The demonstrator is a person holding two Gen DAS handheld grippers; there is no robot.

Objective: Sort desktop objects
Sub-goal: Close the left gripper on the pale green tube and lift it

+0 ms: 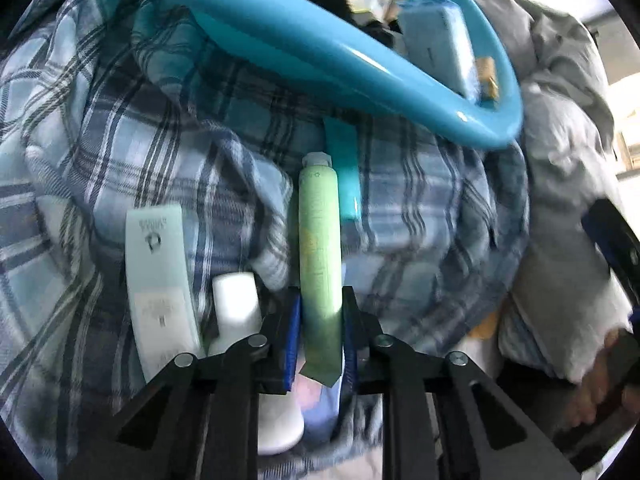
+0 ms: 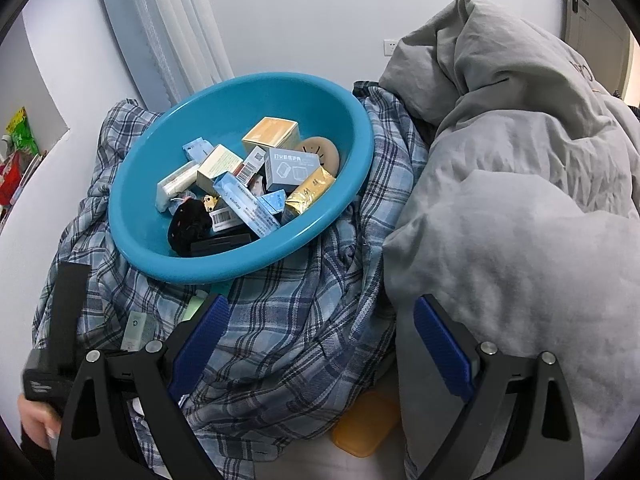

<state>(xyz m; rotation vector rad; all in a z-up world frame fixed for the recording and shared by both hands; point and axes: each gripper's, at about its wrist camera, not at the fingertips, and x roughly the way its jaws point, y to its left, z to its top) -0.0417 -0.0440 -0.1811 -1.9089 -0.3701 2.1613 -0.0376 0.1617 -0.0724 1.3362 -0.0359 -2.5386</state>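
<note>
My left gripper [image 1: 320,320] is shut on a light green tube [image 1: 318,240], which points up toward the blue basin [image 1: 360,76]. A pale flat tube [image 1: 158,280] and a white bottle [image 1: 236,308] lie to its left on the plaid shirt [image 1: 140,140]. A teal tube [image 1: 344,168] lies just beyond. In the right wrist view the basin [image 2: 160,152] holds several small boxes, a gold packet [image 2: 310,192] and a black item [image 2: 188,228]. My right gripper [image 2: 320,356] is open and empty above the plaid shirt [image 2: 288,320].
A grey duvet [image 2: 520,200] is heaped to the right of the basin. An orange flat object [image 2: 364,428] lies by the shirt's near edge. White wall and curtain [image 2: 172,32] stand behind. The left gripper's body [image 2: 68,320] shows at left.
</note>
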